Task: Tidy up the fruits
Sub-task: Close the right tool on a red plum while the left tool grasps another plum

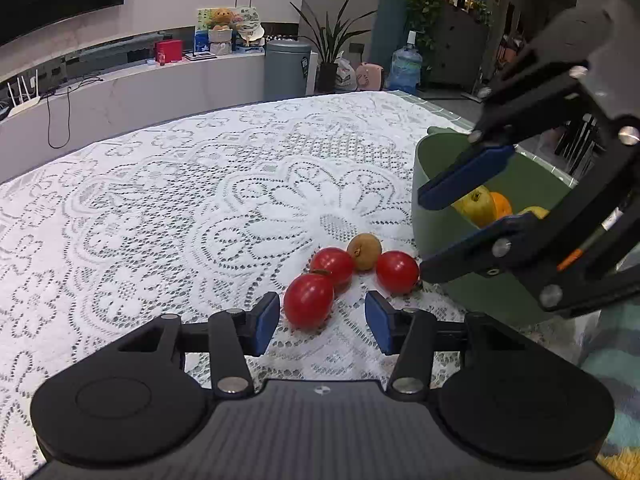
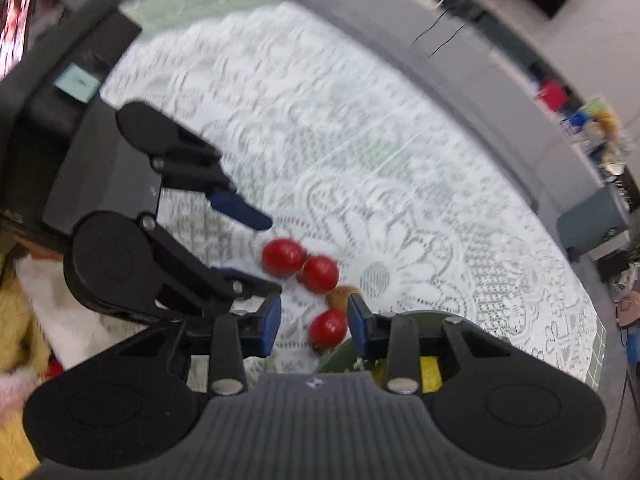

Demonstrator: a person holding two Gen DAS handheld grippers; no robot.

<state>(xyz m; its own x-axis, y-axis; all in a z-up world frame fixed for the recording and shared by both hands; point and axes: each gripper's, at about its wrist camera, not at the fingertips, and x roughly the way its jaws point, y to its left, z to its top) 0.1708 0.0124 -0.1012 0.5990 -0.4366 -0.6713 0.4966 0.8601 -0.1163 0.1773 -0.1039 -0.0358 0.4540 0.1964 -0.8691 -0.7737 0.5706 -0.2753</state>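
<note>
The left tool (image 1: 322,318) sits low over the counter (image 1: 160,200) with its blue pads apart, gripping nothing. A red tomato (image 1: 309,300) lies just in front of the gap, touching neither pad. Behind it are a second tomato (image 1: 334,266), a small brown fruit (image 1: 364,251) and a third tomato (image 1: 397,272), all close together on the lace cloth. To their right, the right tool (image 1: 460,224) hangs at the green bowl (image 1: 432,216), pads apart and empty, hiding part of the yellow and orange fruit (image 1: 480,206) inside. The right wrist view is blurry, and the bowl is mostly hidden there.
</note>
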